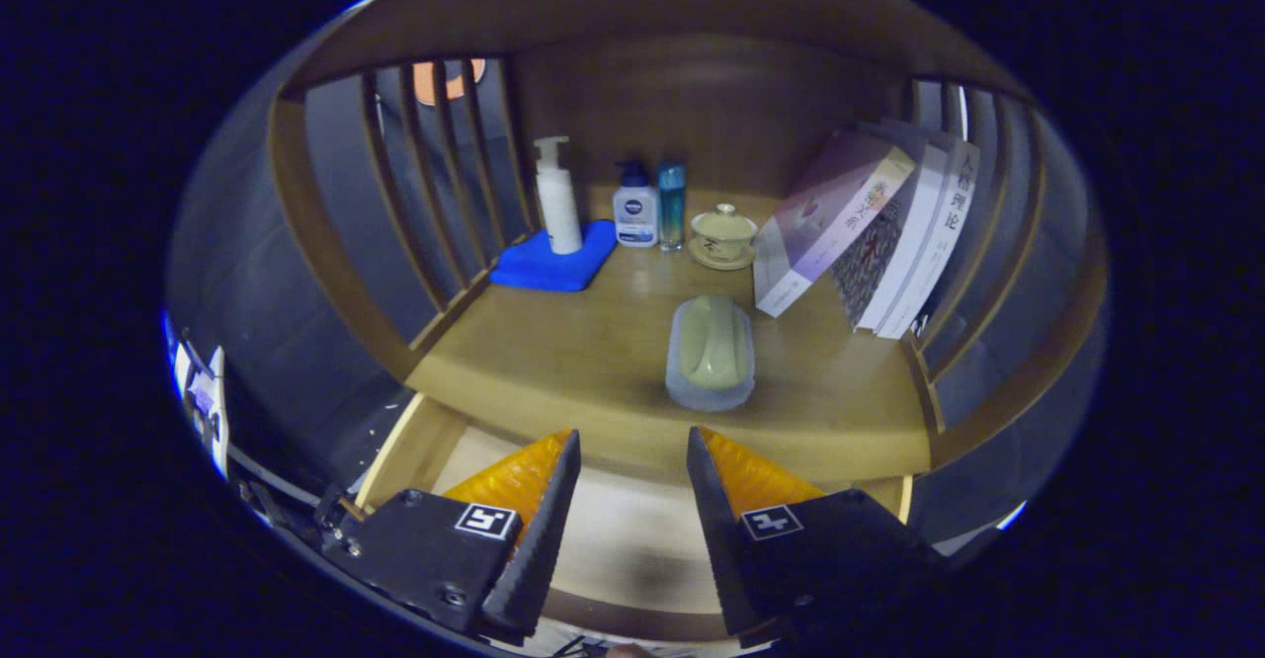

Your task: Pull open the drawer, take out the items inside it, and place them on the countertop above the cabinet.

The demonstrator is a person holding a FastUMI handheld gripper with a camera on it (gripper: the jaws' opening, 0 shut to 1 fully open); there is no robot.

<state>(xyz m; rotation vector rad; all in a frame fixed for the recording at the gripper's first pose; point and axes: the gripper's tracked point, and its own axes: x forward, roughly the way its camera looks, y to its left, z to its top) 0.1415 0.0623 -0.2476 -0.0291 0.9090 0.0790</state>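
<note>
My gripper (pixel 632 446) is open with nothing between its fingers, hanging over the pulled-out drawer (pixel 410 451), whose pale inside floor shows below and between the fingers. Just beyond the fingertips lies the wooden countertop (pixel 553 352). On it, a little ahead of the right finger, rests a clear soap box with a green soap bar (pixel 710 354), lying lengthwise near the front edge.
At the back of the countertop stand a white pump bottle (pixel 556 199) on a blue cloth (pixel 553 261), a small lotion bottle (pixel 635 208), a blue bottle (pixel 672 205) and a lidded cup on a saucer (pixel 723 236). Leaning books (pixel 870 238) fill the right side. Wooden slats wall both sides.
</note>
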